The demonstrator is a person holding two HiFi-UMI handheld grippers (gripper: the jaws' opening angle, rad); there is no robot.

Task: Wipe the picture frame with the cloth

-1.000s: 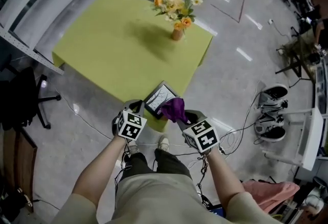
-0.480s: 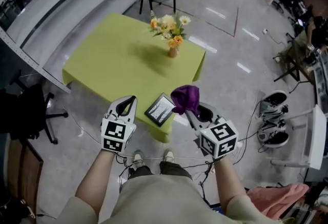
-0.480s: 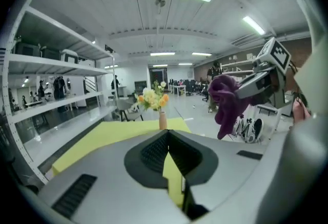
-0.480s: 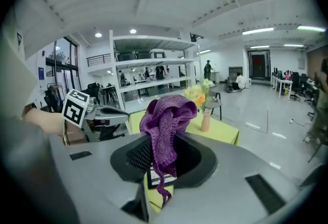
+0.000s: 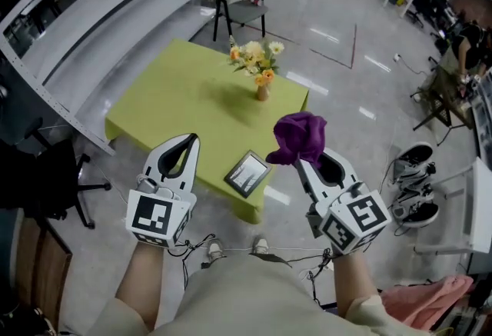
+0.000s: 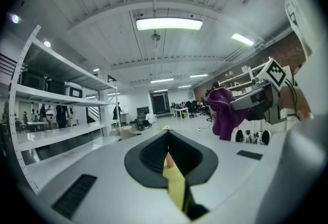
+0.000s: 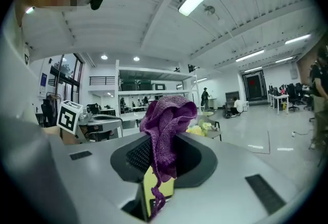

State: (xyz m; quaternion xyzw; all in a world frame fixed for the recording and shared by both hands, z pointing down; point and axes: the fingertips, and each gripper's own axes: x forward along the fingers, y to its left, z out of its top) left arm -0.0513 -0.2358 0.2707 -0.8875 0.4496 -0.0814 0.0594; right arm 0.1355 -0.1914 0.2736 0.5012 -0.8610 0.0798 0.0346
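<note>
The picture frame [image 5: 247, 172] lies flat near the front corner of the yellow-green table [image 5: 184, 100], far below both grippers and touched by neither. My right gripper [image 5: 302, 160] is held up in the air to the right of the frame, shut on a bunched purple cloth [image 5: 300, 138]. In the right gripper view the cloth [image 7: 165, 124] hangs out between the jaws. My left gripper [image 5: 189, 141] is raised to the left of the frame, jaws shut with nothing between them [image 6: 167, 137]. The left gripper view shows the cloth [image 6: 223, 110] in the right gripper.
A vase of yellow and orange flowers [image 5: 260, 64] stands at the table's far edge. A dark chair [image 5: 239, 2] sits beyond the table. Long white shelving [image 5: 84, 34] runs along the left, with an office chair [image 5: 46, 184] beside it. Cables [image 5: 231, 246] lie by my feet.
Both grippers have lifted away from the frame and apart. The left one no longer touches the frame, which stays flat on the table. The cloth rose with the right gripper.
</note>
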